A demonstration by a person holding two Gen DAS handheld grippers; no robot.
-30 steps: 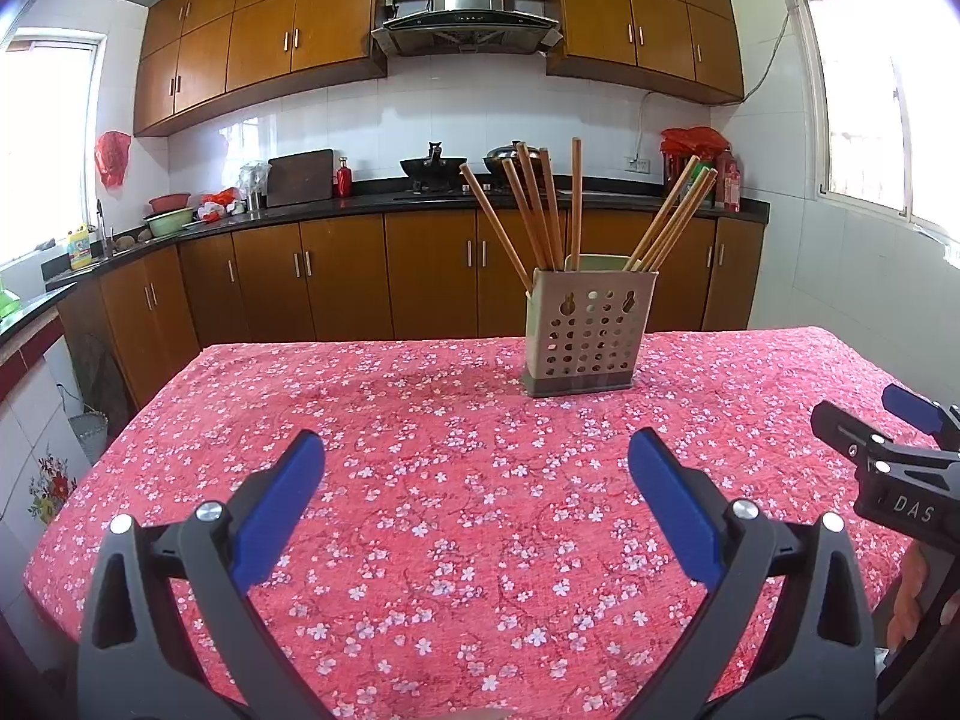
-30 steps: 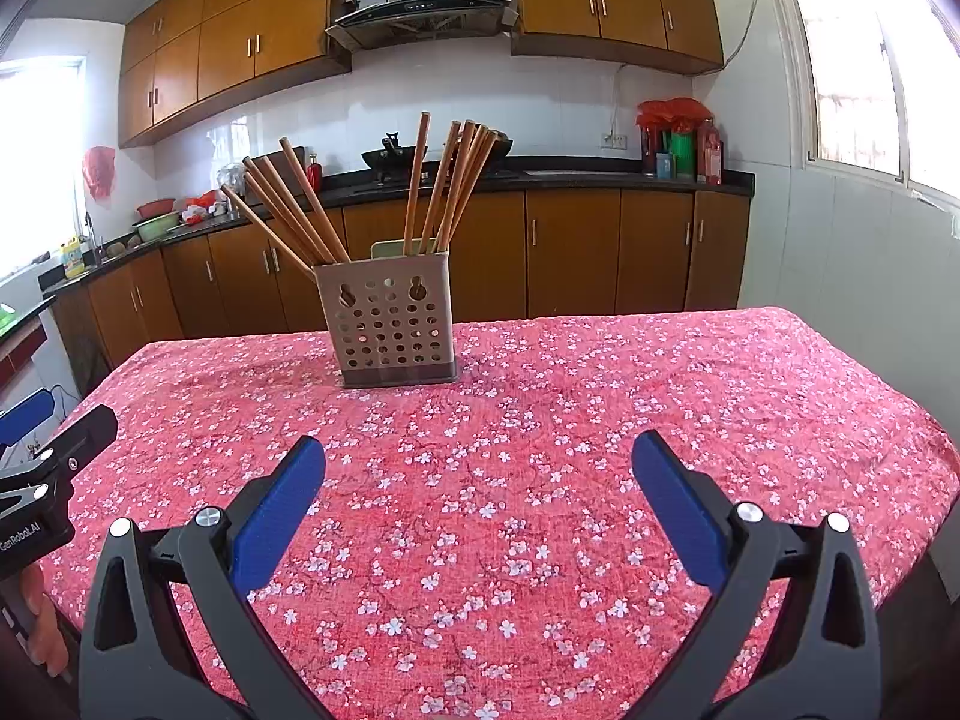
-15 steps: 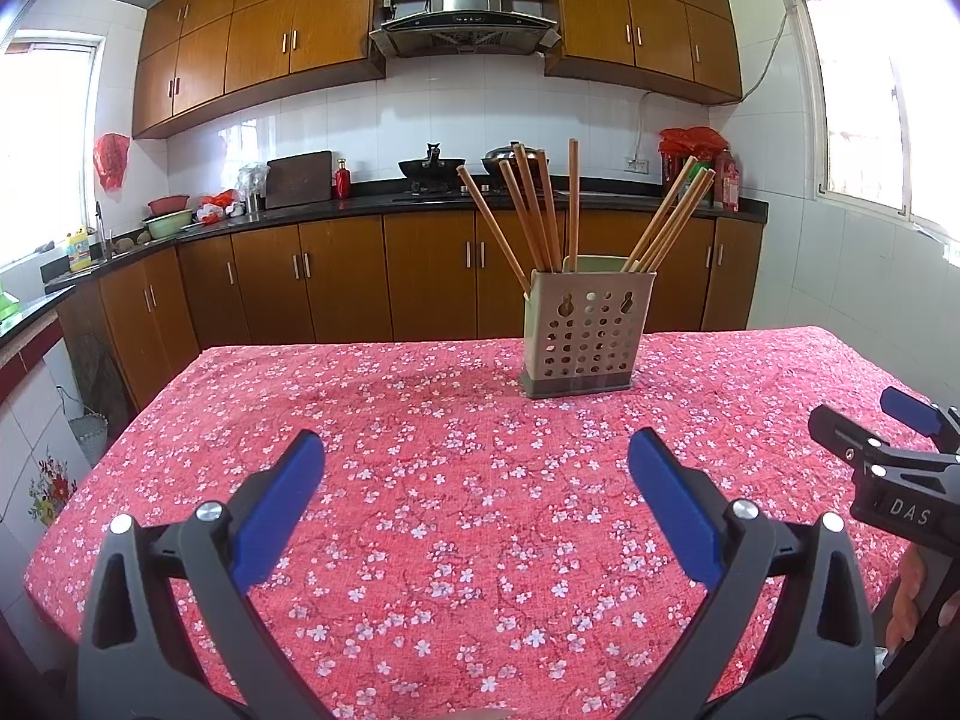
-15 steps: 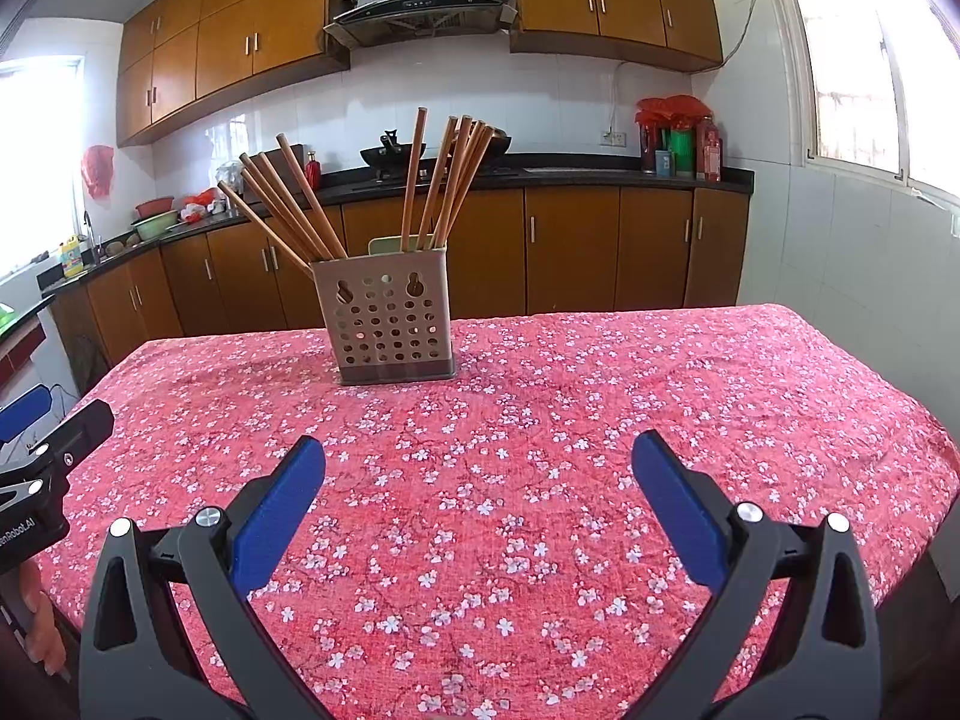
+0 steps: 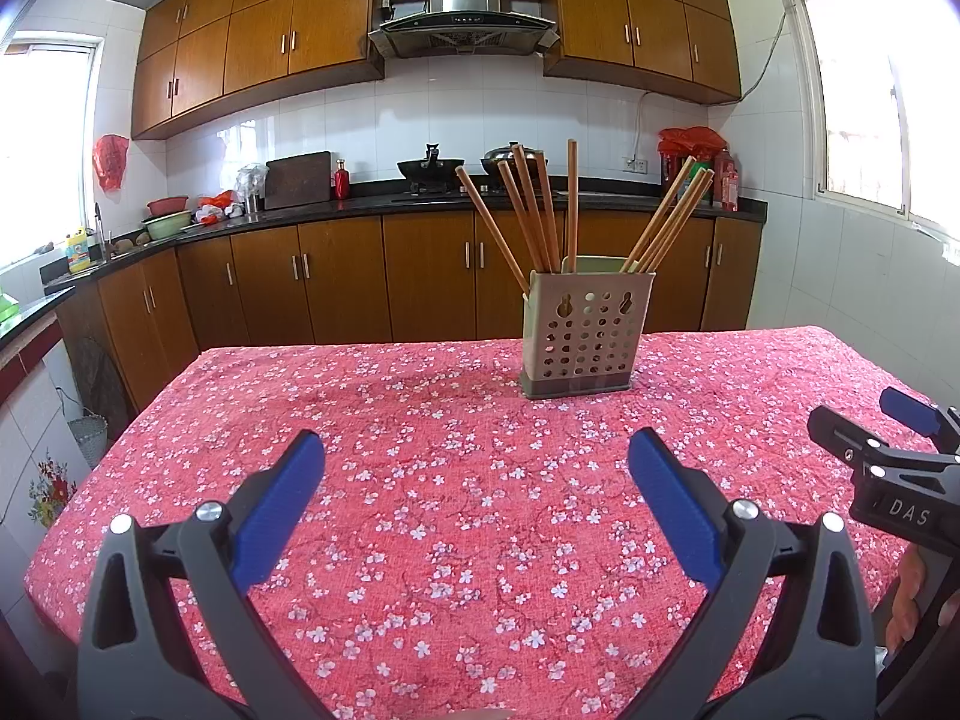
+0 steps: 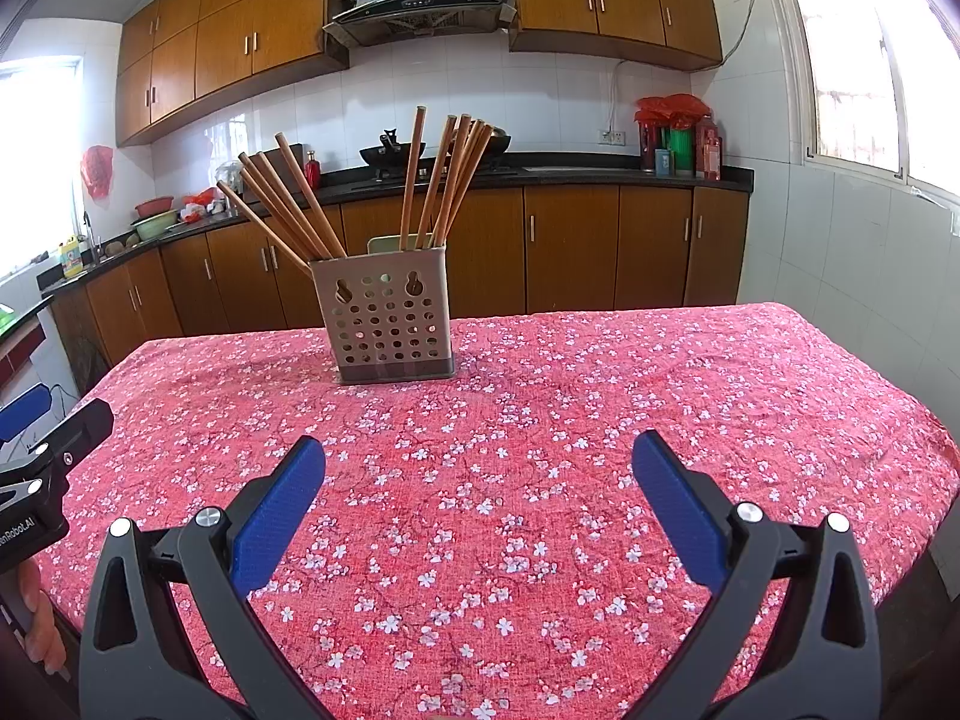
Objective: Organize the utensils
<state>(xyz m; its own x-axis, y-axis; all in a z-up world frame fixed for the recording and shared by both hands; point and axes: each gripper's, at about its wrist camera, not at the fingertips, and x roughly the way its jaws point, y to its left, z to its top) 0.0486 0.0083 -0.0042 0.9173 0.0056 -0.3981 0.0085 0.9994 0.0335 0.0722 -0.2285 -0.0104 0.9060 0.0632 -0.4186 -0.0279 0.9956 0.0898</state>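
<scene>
A beige perforated utensil holder (image 5: 585, 333) stands on the red floral tablecloth (image 5: 450, 510) toward the far side, also in the right wrist view (image 6: 390, 324). Several wooden chopsticks (image 5: 534, 210) stand in it, fanned left and right; they also show in the right wrist view (image 6: 432, 180). My left gripper (image 5: 474, 468) is open and empty, well short of the holder. My right gripper (image 6: 477, 471) is open and empty, also short of it. Each gripper shows at the edge of the other's view, the right one (image 5: 888, 438) and the left one (image 6: 54, 426).
The table (image 6: 780, 420) ends at the right and near edges. Behind it runs a kitchen counter (image 5: 360, 204) with brown cabinets, a wok, bowls and bottles. A window (image 6: 870, 60) is on the right wall.
Both grippers have drawn back slightly from the holder, which sits a little higher in both views. Both stay open and empty.
</scene>
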